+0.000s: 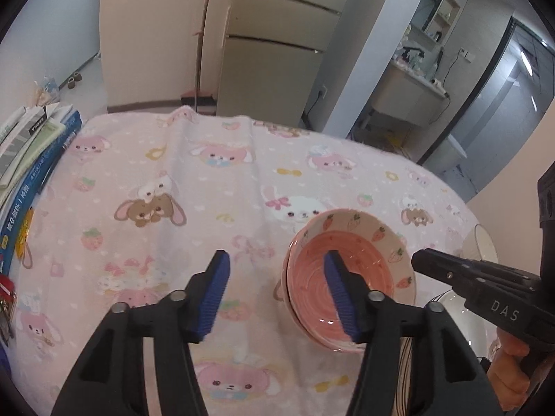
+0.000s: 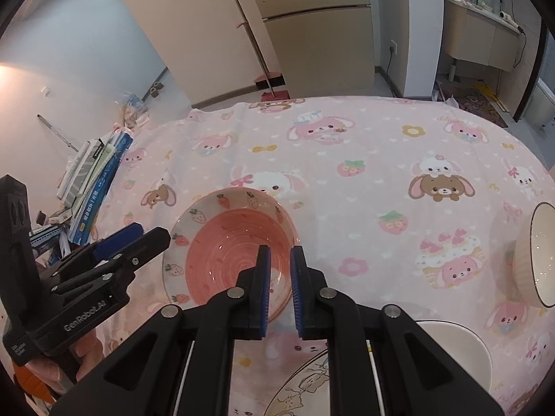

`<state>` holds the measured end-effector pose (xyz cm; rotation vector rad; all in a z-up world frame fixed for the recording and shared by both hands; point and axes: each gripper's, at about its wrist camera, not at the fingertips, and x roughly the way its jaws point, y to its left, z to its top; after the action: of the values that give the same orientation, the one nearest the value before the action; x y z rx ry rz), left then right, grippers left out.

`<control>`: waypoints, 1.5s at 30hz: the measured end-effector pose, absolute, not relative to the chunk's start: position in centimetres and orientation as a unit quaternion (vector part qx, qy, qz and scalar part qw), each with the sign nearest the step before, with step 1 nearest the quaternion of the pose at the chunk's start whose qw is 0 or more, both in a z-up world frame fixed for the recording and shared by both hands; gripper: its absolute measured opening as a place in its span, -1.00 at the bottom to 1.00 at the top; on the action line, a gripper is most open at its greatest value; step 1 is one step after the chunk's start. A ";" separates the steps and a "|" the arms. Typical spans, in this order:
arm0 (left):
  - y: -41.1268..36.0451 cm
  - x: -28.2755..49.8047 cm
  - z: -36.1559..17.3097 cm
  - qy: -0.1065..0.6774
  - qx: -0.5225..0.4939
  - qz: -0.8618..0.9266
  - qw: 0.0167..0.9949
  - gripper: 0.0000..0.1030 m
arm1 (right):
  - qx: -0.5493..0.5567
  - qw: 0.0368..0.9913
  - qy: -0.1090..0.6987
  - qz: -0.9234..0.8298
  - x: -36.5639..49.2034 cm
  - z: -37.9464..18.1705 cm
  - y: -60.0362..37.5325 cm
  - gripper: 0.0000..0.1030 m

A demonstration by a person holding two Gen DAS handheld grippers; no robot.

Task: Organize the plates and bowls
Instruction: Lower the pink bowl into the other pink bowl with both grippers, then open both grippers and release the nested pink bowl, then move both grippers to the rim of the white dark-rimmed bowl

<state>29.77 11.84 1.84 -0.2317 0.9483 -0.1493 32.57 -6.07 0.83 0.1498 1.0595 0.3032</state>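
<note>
a: left wrist view first — the left gripper (image 1: 277, 291) is being held with its jaws parted and nothing between them; one blue pad (image 1: 338, 298) is being seen in front of the pink strawberry bowl (image 1: 350, 277), and whether the bowl is being touched cannot be told.

b: and the bowl itself?

a: it is being left upright on the pink cartoon tablecloth (image 1: 180, 187), right of the book stack (image 1: 31, 159). from the right wrist view the bowl (image 2: 229, 253) is being shown mid-table, with the right gripper (image 2: 279, 287) being kept nearly shut and empty just in front of its near rim.

b: further right?

a: a cream bowl (image 2: 536, 256) and a white plate (image 2: 458, 350) are being left well apart from it.

b: handling?

a: it is being judged as glazed ceramic: stiff, slippery, breakable. the rim is being favoured as the hold, one pad inside and one outside.
</note>
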 end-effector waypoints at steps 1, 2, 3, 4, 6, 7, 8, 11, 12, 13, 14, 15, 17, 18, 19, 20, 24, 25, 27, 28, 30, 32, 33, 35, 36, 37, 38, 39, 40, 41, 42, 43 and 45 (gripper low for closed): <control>12.0 29.7 2.0 0.453 -0.115 -0.072 0.881 0.23 | 0.068 0.851 0.500 0.143 32.5 1.0 -6.1 -0.79; 12.2 29.7 2.3 0.450 -0.120 -0.073 0.882 0.28 | 0.067 0.853 0.498 0.143 32.4 1.2 -6.1 -0.79; 12.4 29.5 2.6 0.445 -0.125 -0.074 0.884 0.32 | 0.067 0.853 0.497 0.144 32.4 1.3 -6.1 -0.79; 12.5 29.3 3.1 0.437 -0.129 -0.074 0.887 0.41 | 0.069 0.853 0.496 0.145 32.3 1.4 -6.2 -0.79; 12.7 28.9 3.8 0.420 -0.131 -0.068 0.895 0.57 | 0.071 0.854 0.495 0.146 32.3 1.6 -6.4 -0.79; 12.8 28.7 4.2 0.411 -0.131 -0.064 0.900 0.64 | 0.073 0.854 0.493 0.147 32.3 1.8 -6.6 -0.79; 12.7 28.4 4.6 0.401 -0.129 -0.062 0.905 0.64 | 0.076 0.855 0.492 0.147 32.3 1.9 -6.8 -0.79; 12.6 27.7 6.0 0.371 -0.118 -0.066 0.919 0.64 | 0.082 0.859 0.485 0.142 32.3 2.4 -7.4 -0.79; 12.7 27.5 6.4 0.367 -0.119 -0.066 0.920 0.65 | 0.083 0.860 0.483 0.141 32.2 2.6 -7.6 -0.79; 12.7 27.3 6.7 0.362 -0.120 -0.065 0.922 0.65 | 0.084 0.862 0.479 0.139 32.2 2.8 -7.7 -0.79; 12.7 27.1 7.0 0.356 -0.121 -0.064 0.924 0.65 | 0.084 0.865 0.476 0.138 32.1 3.0 -7.9 -0.79; 12.7 26.8 7.5 0.349 -0.121 -0.060 0.927 0.66 | 0.084 0.867 0.472 0.137 32.0 3.3 -8.0 -0.79; 12.6 26.4 8.0 0.337 -0.110 -0.048 0.934 0.68 | 0.083 0.872 0.463 0.137 31.8 3.8 -8.2 -0.79; 12.5 26.2 8.2 0.330 -0.102 -0.043 0.937 0.68 | 0.083 0.874 0.458 0.138 31.7 4.1 -8.3 -0.79; 12.5 26.1 8.4 0.327 -0.097 -0.040 0.939 0.68 | 0.083 0.877 0.453 0.140 31.5 4.4 -8.4 -0.79; 12.4 26.0 8.5 0.326 -0.094 -0.037 0.940 0.68 | 0.083 0.879 0.448 0.140 31.3 4.7 -8.6 -0.79; 12.1 25.1 9.5 0.309 -0.088 -0.038 0.946 0.68 | 0.090 0.886 0.432 0.142 30.8 5.9 -9.3 -0.74; 12.0 24.8 9.9 0.301 -0.083 -0.039 0.949 0.68 | 0.091 0.888 0.428 0.144 30.6 6.2 -9.5 -0.71; 11.7 24.0 10.6 0.284 -0.073 -0.035 0.955 0.68 | 0.090 0.892 0.418 0.145 30.2 6.8 -9.7 -0.67; 11.6 23.8 10.9 0.279 -0.070 -0.034 0.957 0.68 | 0.086 0.895 0.413 0.144 29.9 7.1 -9.8 -0.64; 11.4 23.0 11.7 0.258 -0.061 -0.025 0.964 0.68 | 0.074 0.903 0.398 0.140 29.4 7.8 -9.9 -0.58; 11.2 22.2 12.4 0.240 -0.053 -0.019 0.969 0.69 | 0.070 0.910 0.384 0.136 28.8 8.5 -10.1 -0.46; 11.2 21.8 12.8 0.233 -0.052 -0.021 0.971 0.69 | 0.071 0.913 0.379 0.136 28.5 8.9 -10.3 -0.41; 11.2 21.4 13.4 0.228 -0.055 -0.026 0.972 0.73 | 0.073 0.917 0.367 0.139 28.1 9.5 -10.5 -0.38; 11.1 21.1 13.7 0.226 -0.057 -0.028 0.972 0.73 | 0.074 0.918 0.363 0.139 27.8 9.8 -10.6 -0.35; 11.2 20.9 13.9 0.225 -0.058 -0.028 0.972 0.73 | 0.075 0.920 0.357 0.140 27.5 10.1 -10.7 -0.34; 11.1 20.6 14.2 0.219 -0.059 -0.027 0.974 0.73 | 0.075 0.922 0.353 0.138 27.4 10.4 -10.7 -0.34; 11.1 20.3 14.5 0.214 -0.058 -0.026 0.975 0.73 | 0.074 0.924 0.350 0.135 27.1 10.6 -10.7 -0.34; 10.9 20.0 14.6 0.210 -0.057 -0.025 0.976 0.74 | 0.074 0.926 0.345 0.134 26.9 10.9 -10.8 -0.34; 10.7 19.6 14.9 0.203 -0.051 -0.025 0.978 0.74 | 0.075 0.927 0.342 0.136 26.7 11.1 -10.8 -0.34; 10.5 19.1 15.2 0.199 -0.046 -0.027 0.979 0.74 | 0.075 0.927 0.339 0.139 26.4 11.4 -10.8 -0.34; 10.2 18.8 15.4 0.194 -0.042 -0.029 0.980 0.74 | 0.076 0.928 0.335 0.143 26.2 11.6 -10.8 -0.34; 9.7 18.1 15.9 0.178 -0.035 -0.045 0.982 0.74 | 0.074 0.930 0.329 0.145 25.7 11.9 -10.9 -0.34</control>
<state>18.13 9.70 15.89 -0.0711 0.3581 -0.0900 25.68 -10.87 11.88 0.1524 0.6727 0.2967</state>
